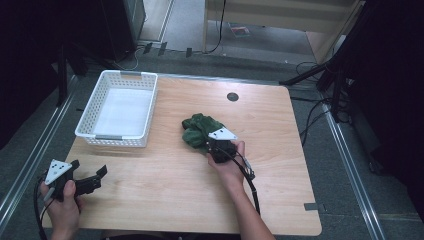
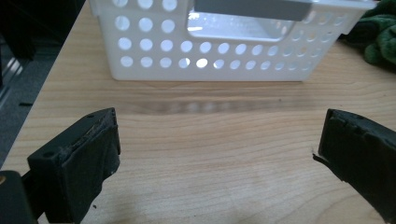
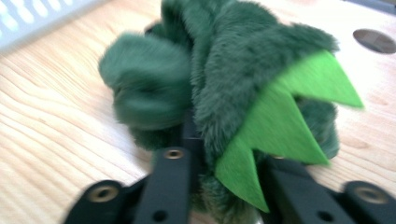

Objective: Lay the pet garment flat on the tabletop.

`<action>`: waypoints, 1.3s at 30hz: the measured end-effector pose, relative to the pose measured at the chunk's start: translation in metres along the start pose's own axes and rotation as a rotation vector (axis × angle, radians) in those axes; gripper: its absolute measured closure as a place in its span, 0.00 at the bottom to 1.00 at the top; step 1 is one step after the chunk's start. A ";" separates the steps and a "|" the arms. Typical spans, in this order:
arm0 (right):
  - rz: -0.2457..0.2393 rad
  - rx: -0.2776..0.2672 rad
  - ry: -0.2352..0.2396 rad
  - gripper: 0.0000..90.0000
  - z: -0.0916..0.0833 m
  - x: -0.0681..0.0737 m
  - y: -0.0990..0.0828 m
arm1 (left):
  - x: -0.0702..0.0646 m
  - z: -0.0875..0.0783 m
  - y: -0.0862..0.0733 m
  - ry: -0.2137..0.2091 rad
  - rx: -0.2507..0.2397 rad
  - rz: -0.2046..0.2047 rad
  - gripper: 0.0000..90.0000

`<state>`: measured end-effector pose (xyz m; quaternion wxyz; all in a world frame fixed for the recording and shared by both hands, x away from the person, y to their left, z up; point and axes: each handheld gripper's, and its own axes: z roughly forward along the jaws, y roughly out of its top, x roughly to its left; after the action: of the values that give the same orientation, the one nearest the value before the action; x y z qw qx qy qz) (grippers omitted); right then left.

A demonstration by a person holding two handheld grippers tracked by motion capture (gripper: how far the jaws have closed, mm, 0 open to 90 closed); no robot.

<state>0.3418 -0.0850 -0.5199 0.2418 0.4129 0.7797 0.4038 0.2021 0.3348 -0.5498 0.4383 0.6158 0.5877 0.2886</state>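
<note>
We see one tabletop [image 1: 165, 195], one white basket [image 1: 95, 107] at its far left corner, standing empty, and one green plush toy [image 1: 197, 129] near the middle. Our right gripper [image 3: 224, 186] has its fingers pinching the toy's fur beside the light-green felt spikes. We judge the grasp is in hand; next likely comes a lift toward the basket. Our left gripper [image 2: 219, 158] waits, fingers spread wide, empty, facing the basket.

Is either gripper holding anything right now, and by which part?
The right gripper is shut on the green plush toy, pinching its furry underside beside the felt spikes. The left gripper is open, holding nothing.
</note>
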 end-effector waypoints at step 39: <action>-0.041 -0.207 0.329 0.92 -0.151 0.010 0.036 | -0.190 0.020 0.076 -0.535 0.018 0.272 0.15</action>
<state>0.2450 -0.1298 -0.4061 0.1603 0.2984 0.7712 0.5390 0.2283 0.1507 -0.4621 0.5294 0.7470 0.3660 0.1668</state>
